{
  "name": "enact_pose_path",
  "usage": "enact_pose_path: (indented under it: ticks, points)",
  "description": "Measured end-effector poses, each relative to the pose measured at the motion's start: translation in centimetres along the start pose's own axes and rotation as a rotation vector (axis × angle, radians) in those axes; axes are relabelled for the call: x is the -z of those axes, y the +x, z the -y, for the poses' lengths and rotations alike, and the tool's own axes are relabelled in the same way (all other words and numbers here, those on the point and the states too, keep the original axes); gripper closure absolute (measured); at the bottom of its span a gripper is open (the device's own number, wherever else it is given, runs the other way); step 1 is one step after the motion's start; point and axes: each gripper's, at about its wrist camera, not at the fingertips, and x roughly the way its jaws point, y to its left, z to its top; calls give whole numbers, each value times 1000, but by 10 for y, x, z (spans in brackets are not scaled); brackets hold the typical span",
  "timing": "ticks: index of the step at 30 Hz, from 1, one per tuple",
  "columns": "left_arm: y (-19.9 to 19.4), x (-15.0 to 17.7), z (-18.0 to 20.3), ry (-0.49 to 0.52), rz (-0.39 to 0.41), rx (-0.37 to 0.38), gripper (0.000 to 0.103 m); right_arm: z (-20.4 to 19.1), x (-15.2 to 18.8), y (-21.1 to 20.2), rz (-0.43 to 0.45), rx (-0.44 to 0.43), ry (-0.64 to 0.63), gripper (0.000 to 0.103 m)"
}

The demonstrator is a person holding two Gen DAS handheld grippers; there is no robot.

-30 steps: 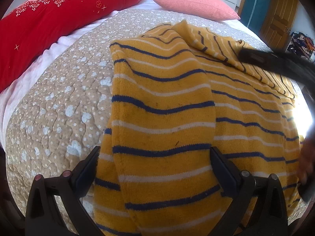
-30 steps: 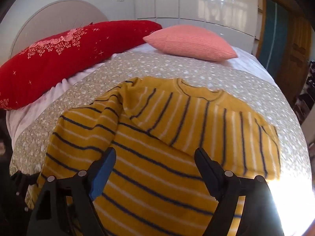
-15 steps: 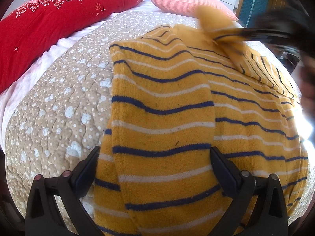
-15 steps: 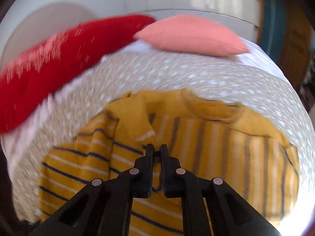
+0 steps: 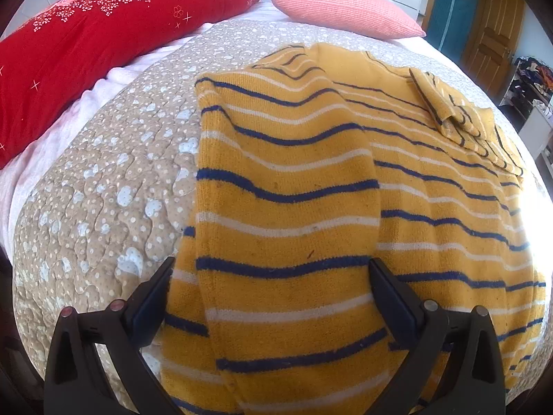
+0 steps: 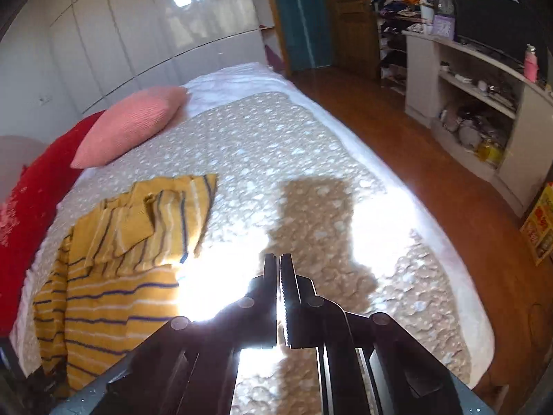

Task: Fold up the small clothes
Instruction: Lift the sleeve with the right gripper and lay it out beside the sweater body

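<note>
A yellow sweater with navy and white stripes lies on the quilted bed cover. Its left side is folded inward and a sleeve lies folded across the top right. My left gripper is open, its fingers either side of the sweater's near folded panel, low over it. In the right wrist view the sweater lies at the left. My right gripper is shut and empty, over bare quilt to the right of the sweater, in sun glare.
A red pillow and a pink pillow lie at the head of the bed. The bed's right edge drops to a wooden floor. A white shelf unit stands beyond.
My right gripper closed on the sleeve, carried it across the sweater, left it folded at the top right, and swung away to the right. My left gripper stayed put.
</note>
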Motion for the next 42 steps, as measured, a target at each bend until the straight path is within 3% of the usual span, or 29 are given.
enact_pose_path:
  ticks: [1,3,5,8,13,16,17,18,20,25,30,33,36,38,41,42]
  points:
    - [0,-1,0,-2,-2,-1,0,-16,2,3,0,-51,-23,91]
    - [0,-1,0,-1,-2,1,0,-41,1,12,-4,-146,-50,57]
    - [0,0,0,1,-1,6,0,-69,-6,32,-12,-263,-42,44]
    - [0,1,-1,3,5,8,0,-103,-18,79,-71,-339,-22,44]
    - [-1,6,-1,7,21,11,0,-151,-37,164,-155,-277,4,44]
    - [-1,7,-1,9,23,14,0,-171,-40,193,-181,-226,-29,48]
    - [-2,8,-1,10,23,15,0,-174,-42,194,-174,-228,-29,83]
    - [-2,8,-1,11,23,16,0,-173,-44,191,-170,-246,-22,95]
    - [-1,7,-1,11,23,18,0,-169,-46,166,-112,-273,-21,95]
    - [-1,6,-2,9,23,16,0,-129,-37,86,-36,-279,-28,96]
    - [-1,6,-2,10,21,15,0,-45,-15,19,0,-220,97,96]
    - [-1,6,-2,11,19,16,0,11,10,-13,13,-141,186,96]
    - [-1,6,-3,12,21,15,0,59,47,-30,-27,-68,276,95]
    - [0,6,-3,13,24,14,0,83,75,-30,-101,-28,310,93]
    - [0,6,-3,14,24,14,0,95,105,-38,-131,-28,335,90]
    - [0,7,-3,14,24,14,0,94,108,-43,-121,-20,330,83]
